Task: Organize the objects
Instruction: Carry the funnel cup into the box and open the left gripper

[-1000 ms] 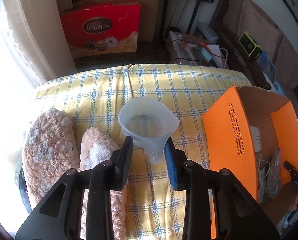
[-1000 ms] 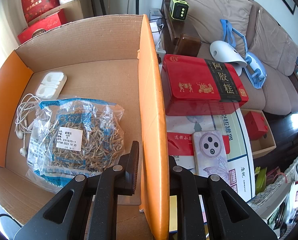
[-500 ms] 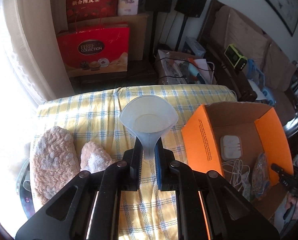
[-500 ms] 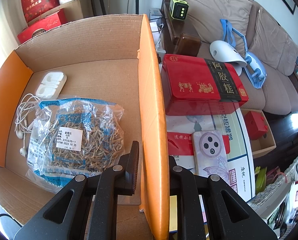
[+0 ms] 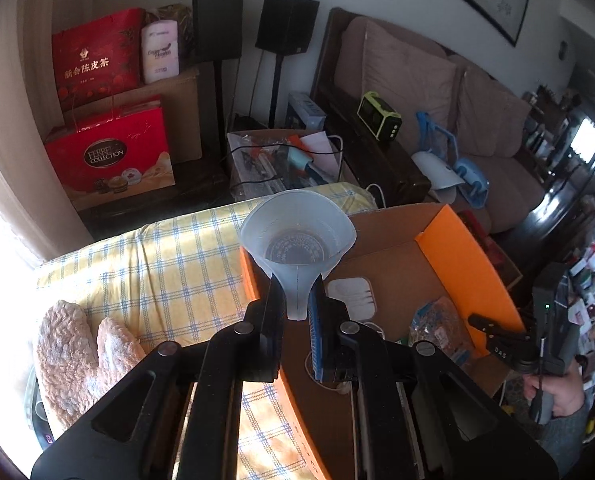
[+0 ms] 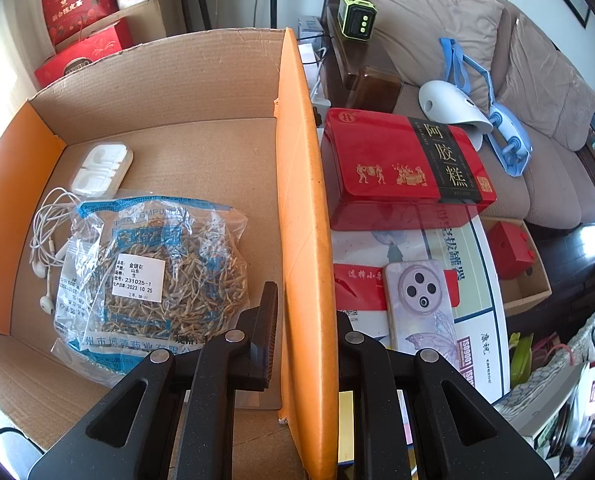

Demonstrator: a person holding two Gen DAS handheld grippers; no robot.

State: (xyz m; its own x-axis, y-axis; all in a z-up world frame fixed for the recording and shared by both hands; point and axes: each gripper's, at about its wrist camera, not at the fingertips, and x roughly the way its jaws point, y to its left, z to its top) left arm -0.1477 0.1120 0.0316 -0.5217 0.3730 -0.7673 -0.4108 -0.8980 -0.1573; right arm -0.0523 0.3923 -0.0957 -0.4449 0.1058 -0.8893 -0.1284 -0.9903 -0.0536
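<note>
Translucent plastic funnel (image 5: 297,240) pinched by left gripper (image 5: 297,312); right gripper (image 6: 303,320) astride, clamping, orange cardboard box flap (image 6: 301,208).

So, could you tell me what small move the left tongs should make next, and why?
Probably carry the plastic cup a little further right over the cardboard box. The left tongs grip its spout, and it hangs only over the box's near wall.
</note>
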